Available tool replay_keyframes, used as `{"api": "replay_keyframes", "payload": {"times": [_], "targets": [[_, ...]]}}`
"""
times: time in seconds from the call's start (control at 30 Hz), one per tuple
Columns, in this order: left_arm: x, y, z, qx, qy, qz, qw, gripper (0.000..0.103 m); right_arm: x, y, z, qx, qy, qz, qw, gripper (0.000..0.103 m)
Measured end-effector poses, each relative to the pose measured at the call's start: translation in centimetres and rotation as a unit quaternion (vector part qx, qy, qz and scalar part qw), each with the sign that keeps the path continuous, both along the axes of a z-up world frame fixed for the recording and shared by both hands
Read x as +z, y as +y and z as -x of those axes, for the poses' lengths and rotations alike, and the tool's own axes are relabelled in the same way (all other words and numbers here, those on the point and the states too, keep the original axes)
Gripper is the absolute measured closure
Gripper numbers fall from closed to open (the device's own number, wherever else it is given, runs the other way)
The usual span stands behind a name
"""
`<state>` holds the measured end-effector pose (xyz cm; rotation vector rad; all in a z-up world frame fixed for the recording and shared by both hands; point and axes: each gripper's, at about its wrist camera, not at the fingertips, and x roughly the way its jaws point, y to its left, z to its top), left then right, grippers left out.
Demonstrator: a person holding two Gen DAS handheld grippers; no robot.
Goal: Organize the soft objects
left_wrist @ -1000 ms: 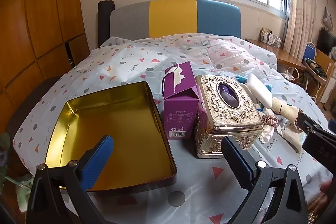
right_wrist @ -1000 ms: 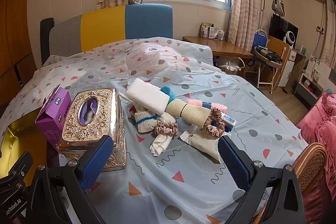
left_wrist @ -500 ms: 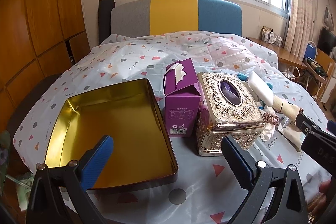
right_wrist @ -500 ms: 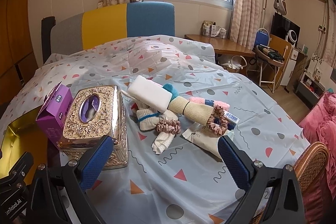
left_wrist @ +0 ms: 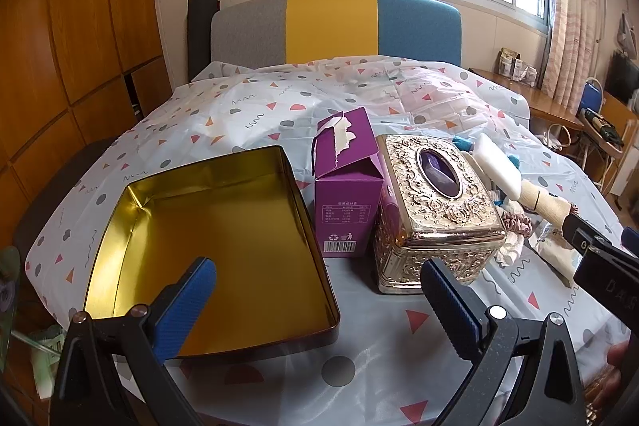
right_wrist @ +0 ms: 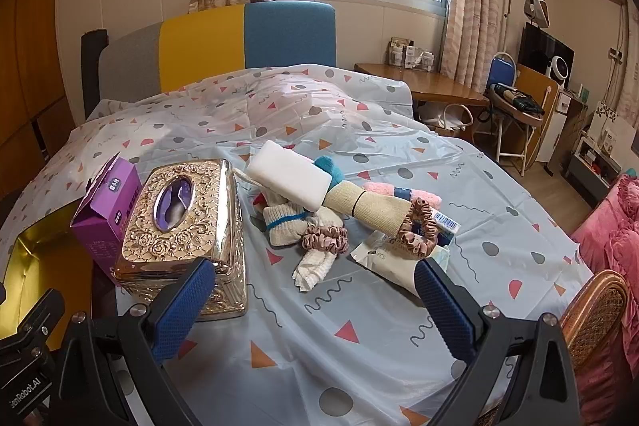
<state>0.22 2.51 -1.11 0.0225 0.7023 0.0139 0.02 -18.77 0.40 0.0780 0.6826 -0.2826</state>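
Resting on the patterned plastic sheet [right_wrist: 359,306] that covers the table: one pile of soft items, three containers, two hand-held tools.

Soft items, right of centre, heaped and touching: a white rectangular sponge block [right_wrist: 289,174] lying across the top; a beige ribbed cloth roll bound with a black band [right_wrist: 369,204]; a pink fluffy towel [right_wrist: 423,195] behind it; a teal fuzzy piece [right_wrist: 331,166] partly under the sponge; a cream sock with a blue stripe [right_wrist: 283,222]; two satin scrunchies, a dusty pink one [right_wrist: 324,237] on the sock and a copper one [right_wrist: 419,226] on the roll's end; a flat pack of wipes [right_wrist: 393,258] beneath.

Containers, left of the pile in a row: an ornate gold embossed tissue box with an oval opening [left_wrist: 435,202], a purple cardboard carton with a torn top [left_wrist: 345,186] touching its left side, and an open rectangular tin with a gold interior [left_wrist: 215,242], empty, just beside the carton.

Tools: left gripper [left_wrist: 319,300], blue-padded fingers spread wide, holding nothing, above the tin's near right corner. Right gripper [right_wrist: 309,300], likewise spread and empty, near the table edge in front of the pile.

Change over the last second: both views sit slightly further back and higher; every item lies where it was, and neither tool has altered its spread.
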Motion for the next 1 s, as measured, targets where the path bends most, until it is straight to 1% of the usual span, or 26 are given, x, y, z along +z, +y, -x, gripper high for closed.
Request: {"api": "replay_keyframes", "payload": {"times": [0.47, 0.77, 0.83, 0.9, 1.0], "targets": [[-0.1, -0.4, 0.0, -0.003, 0.004, -0.003, 1.0000, 0.000, 0.0, -1.0, 0.0, -0.007, -0.003, -0.004, 1.000, 0.001], [-0.4, -1.0, -0.1, -0.015, 0.011, -0.005, 0.9998, 0.000, -0.1, -2.5, 0.0, -0.022, -0.004, -0.012, 1.000, 0.001], [-0.5, -0.9, -0.1, -0.036, 0.016, 0.017, 0.9991, 0.000, -0.1, -3.2, -0.1, -0.022, -0.004, -0.022, 0.999, 0.001], [-0.6, -0.6, 0.0, -0.069, 0.020, 0.051, 0.9961, 0.000, -0.2, -4.7, -0.3, -0.027, -0.004, -0.053, 0.998, 0.001], [-0.7, -0.8, -0.2, -0.104, 0.031, 0.081, 0.9908, 0.000, -0.4, -7.8, -0.7, -0.054, -0.003, -0.089, 0.995, 0.001]]}}
